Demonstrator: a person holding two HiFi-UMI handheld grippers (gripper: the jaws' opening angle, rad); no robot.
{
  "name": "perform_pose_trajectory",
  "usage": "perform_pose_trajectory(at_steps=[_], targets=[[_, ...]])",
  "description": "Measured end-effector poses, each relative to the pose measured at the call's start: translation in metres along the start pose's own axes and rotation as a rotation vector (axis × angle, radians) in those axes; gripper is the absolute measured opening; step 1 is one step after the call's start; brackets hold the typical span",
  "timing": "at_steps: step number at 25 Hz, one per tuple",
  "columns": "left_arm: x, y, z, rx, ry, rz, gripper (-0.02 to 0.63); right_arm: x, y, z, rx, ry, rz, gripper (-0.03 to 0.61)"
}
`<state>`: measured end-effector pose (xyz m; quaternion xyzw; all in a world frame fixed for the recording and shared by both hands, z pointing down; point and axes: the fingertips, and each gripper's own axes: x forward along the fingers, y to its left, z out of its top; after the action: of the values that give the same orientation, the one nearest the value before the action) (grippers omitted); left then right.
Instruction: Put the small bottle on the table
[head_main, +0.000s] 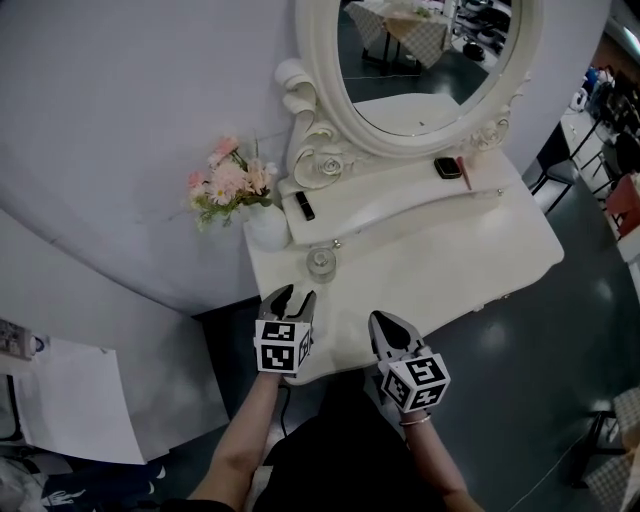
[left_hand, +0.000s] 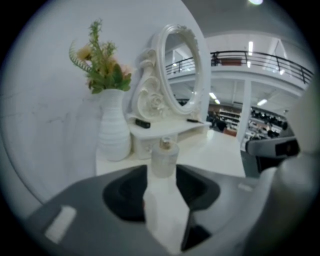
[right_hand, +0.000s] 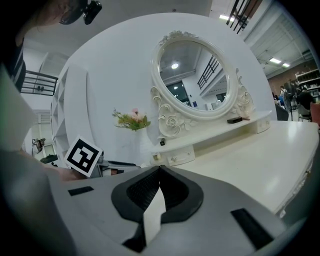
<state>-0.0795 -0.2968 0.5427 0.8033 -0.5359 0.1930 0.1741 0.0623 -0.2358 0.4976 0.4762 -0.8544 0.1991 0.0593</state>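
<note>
1. Fingers of the left gripper stand apart, gripping nothing; the right gripper has its fingertips together, empty.
2. Small glass bottle stands upright on the white dressing table, just ahead of the left gripper.

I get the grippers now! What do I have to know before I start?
Left gripper: jaws partly open, nothing in them. It sits just short of the small bottle and does not touch it.
Right gripper: shut, empty, over the near edge of the table.
Small bottle: upright on the table, near the white vase.
Done: the bottle is on the table.
Left: probably nothing. Just don't bump the bottle.
</note>
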Motion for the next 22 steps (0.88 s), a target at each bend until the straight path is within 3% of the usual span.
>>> perform_pose_trajectory(at_steps=[11,22], targets=[[-0.058,-0.014,-0.01,-0.034,-0.043,-0.02,0.062,-0.008,0.031,-0.004,-0.028,-0.012,0.038,0.005],[-0.103,-0.012,-0.013,-0.067,-0.1,-0.026,0.008,-0.022,0.044,-0.009,-0.041,-0.021,0.029,0.005]])
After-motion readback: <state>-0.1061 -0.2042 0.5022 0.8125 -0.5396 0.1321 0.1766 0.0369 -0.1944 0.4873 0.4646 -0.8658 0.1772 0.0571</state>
